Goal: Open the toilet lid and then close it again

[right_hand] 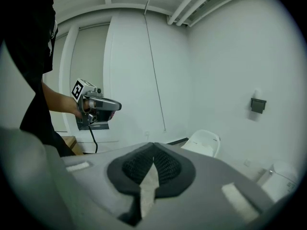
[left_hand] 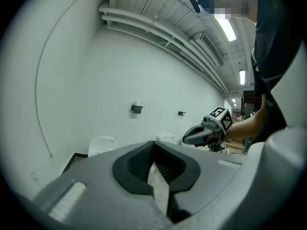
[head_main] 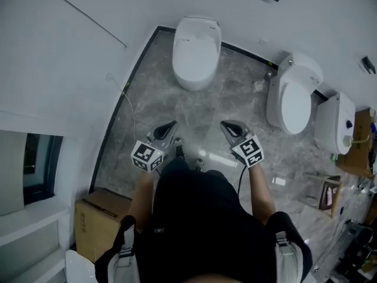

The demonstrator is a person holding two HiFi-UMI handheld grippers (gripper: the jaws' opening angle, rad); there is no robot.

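The step in hand looks like the approach: the lid has not been touched yet. The white glossy oval toilet (head_main: 196, 52) stands at the upper centre of the head view, on the grey marbled floor (head_main: 177, 111) against the white wall. It is well apart from both tools.

The left tongs (head_main: 169, 126) and the right tongs (head_main: 227, 125) hang in front of the person's body at mid-frame. Each pair is pressed together with nothing between, as each gripper view shows (left_hand: 153, 143) (right_hand: 152, 145).

To do this well, I would step closer until the front lip of the lid is within easy reach. One pair of tongs can then part and slip under that lip. The lift should follow the hinge's arc up towards the wall, and the lid should be lowered back under control, not dropped.

The smooth white rounded lid (head_main: 197, 43) lies flat on the bowl, apparently shut, with its narrower front end facing the person. Its slick, curved surface will likely give little purchase, so the edge is the place to catch. A second white toilet (head_main: 293, 99) stands at the right of the frame; I cannot tell for certain which one is meant.
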